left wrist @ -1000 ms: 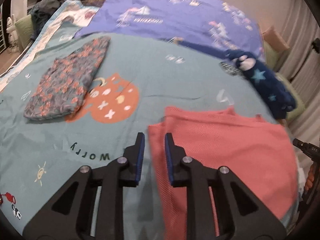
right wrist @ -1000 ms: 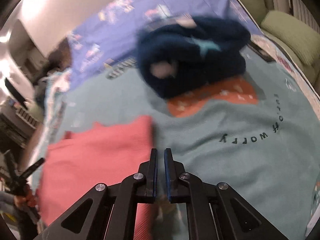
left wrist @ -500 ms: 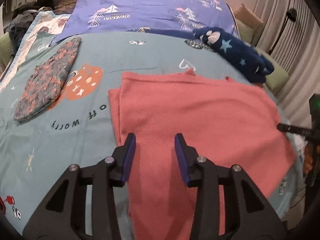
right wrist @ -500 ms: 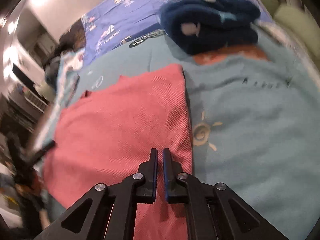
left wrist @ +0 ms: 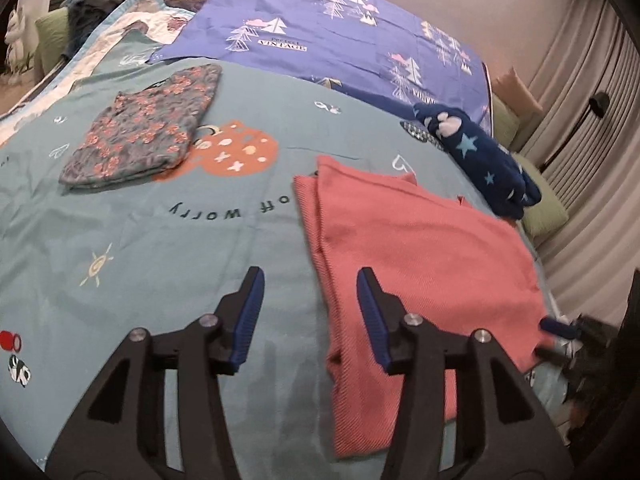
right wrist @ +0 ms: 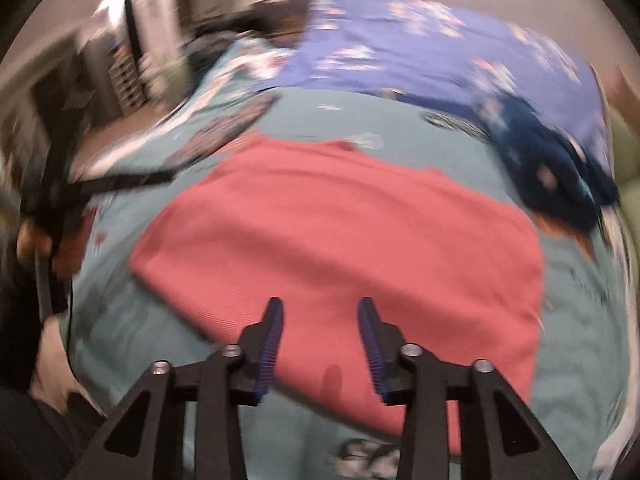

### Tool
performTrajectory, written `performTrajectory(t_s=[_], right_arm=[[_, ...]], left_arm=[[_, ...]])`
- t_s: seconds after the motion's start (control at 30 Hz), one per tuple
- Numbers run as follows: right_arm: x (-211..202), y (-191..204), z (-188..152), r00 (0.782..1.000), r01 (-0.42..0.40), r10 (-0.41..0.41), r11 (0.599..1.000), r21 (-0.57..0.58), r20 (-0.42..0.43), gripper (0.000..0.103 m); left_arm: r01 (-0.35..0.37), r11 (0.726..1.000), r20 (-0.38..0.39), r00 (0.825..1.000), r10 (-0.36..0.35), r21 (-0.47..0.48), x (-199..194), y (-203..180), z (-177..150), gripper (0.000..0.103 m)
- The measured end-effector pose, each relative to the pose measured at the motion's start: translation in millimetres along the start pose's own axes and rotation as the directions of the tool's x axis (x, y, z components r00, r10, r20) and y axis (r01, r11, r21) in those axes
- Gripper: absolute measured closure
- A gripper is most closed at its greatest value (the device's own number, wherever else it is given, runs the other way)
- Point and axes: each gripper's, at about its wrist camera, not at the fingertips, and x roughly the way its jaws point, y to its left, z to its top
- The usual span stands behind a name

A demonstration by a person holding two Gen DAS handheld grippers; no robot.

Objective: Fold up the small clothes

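Teal bedspread (left wrist: pixel 160 248) with orange print and lettering; purple tree-print sheet (left wrist: pixel 340 28) at far end; green cushions (left wrist: pixel 544 208) along right edge; pleated curtain (left wrist: pixel 592 120) (with dark lamp stand); white figurine (left wrist: pixel 16 40).

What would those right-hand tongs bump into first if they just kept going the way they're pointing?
Most likely the pink folded garment. The right tongs are open with nothing between them, angled down over its near part. The picture is blurred, so how far above the cloth they hang is unclear.
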Motion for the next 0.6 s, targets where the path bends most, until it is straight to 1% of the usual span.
performTrajectory(t_s=[0.03, 0.07, 0.13, 0.23, 0.3, 0.43, 0.5, 0.6], right_arm=[[1, 11, -1, 1.000, 0.008, -0.008, 0.999, -0.039, 0.005, 0.057], [4, 32, -1, 1.000, 0.026, -0.024, 0.994, -0.106, 0.015, 0.056], [9, 59, -2, 0.999, 0.047, -0.041, 0.981, -0.186, 0.034, 0.053], [14, 90, -5, 0.998, 0.049, -0.036, 0.963, -0.265, 0.055, 0.046], [21, 115, -7, 0.997, 0.053, -0.031, 0.942, -0.332, 0.072, 0.044], [41, 149, -7, 0.995, 0.080, -0.046, 0.905, -0.418, 0.090, 0.042], [50, 165, -8, 0.993, 0.110, -0.076, 0.891, -0.439, 0.095, 0.042], [65, 174, -4, 0.988, 0.150, -0.115, 0.881, -0.448, 0.103, 0.042]], left_arm=[[0.004, 1.000, 0.006, 1.000, -0.004, -0.007, -3, 4, 0, 0.050], [0.009, 1.000, 0.008, 1.000, -0.009, -0.009, -4, 8, 0, 0.050], [0.029, 0.999, 0.005, 1.000, -0.029, -0.015, -7, 14, -1, 0.050], [0.069, 0.997, -0.006, 0.998, -0.069, -0.028, -6, 22, 0, 0.050], [0.095, 0.995, -0.010, 0.995, -0.095, -0.038, -5, 26, 0, 0.050], [0.176, 0.982, -0.035, 0.983, -0.179, -0.074, 5, 35, 4, 0.049], [0.218, 0.972, -0.049, 0.974, -0.223, -0.090, 12, 37, 9, 0.049], [0.280, 0.953, -0.074, 0.955, -0.289, -0.113, 26, 37, 19, 0.049]])
